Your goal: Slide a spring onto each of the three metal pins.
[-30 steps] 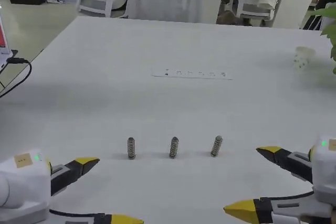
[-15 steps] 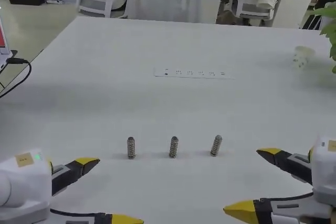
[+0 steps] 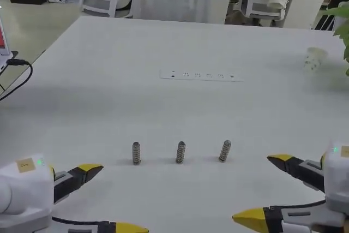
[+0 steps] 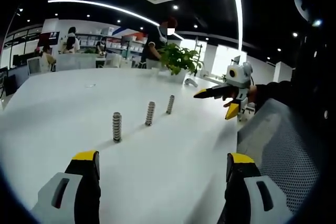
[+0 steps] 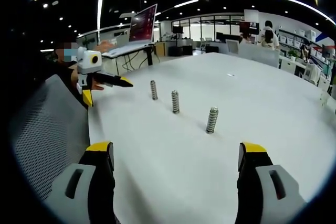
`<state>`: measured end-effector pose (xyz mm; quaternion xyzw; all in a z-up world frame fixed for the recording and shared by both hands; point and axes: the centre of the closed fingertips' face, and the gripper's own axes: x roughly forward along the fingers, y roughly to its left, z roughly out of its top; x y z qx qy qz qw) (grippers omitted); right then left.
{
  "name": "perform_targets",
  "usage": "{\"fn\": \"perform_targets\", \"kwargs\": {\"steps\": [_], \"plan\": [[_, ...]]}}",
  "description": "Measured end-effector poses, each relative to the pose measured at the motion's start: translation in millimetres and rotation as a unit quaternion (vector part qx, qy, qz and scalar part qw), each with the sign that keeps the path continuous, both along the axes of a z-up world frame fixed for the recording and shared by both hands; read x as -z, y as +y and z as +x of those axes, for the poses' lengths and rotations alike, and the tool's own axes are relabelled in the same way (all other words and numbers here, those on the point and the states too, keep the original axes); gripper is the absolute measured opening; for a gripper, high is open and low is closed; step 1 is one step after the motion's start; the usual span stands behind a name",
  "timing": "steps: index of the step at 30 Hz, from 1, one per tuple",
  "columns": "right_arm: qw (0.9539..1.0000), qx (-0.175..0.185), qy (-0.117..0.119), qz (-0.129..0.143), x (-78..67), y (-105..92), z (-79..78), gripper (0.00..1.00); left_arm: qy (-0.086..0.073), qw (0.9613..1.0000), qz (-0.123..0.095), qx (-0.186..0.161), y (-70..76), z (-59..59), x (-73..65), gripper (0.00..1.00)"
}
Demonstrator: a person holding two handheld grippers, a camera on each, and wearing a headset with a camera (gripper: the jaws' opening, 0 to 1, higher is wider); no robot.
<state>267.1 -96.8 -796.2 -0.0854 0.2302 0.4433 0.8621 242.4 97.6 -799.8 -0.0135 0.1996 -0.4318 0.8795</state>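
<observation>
While they sat on the table [image 3: 163,107], springs [image 3: 180,153]: three stood in a row.
Left claw [image 4: 164,157]: wide open.
Right claw [image 5: 176,147]: wide open.

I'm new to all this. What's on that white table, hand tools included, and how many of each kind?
Springs: 3
Hand-held grippers (left gripper, right gripper): 2
White power strip: 1
Pale cup: 1
Black cable: 1
Total: 8
</observation>
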Motion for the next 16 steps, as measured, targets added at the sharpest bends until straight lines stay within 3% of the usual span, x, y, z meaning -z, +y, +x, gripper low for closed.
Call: {"fn": "perform_targets", "kwargs": {"steps": [16], "plan": [[1.0000, 0.001, 0.002, 0.000, 1.2, -0.5, -0.2, 0.99, 0.003, 1.0000, 0.004, 0.002, 0.5, -0.9, 2.2, 0.97]]}}
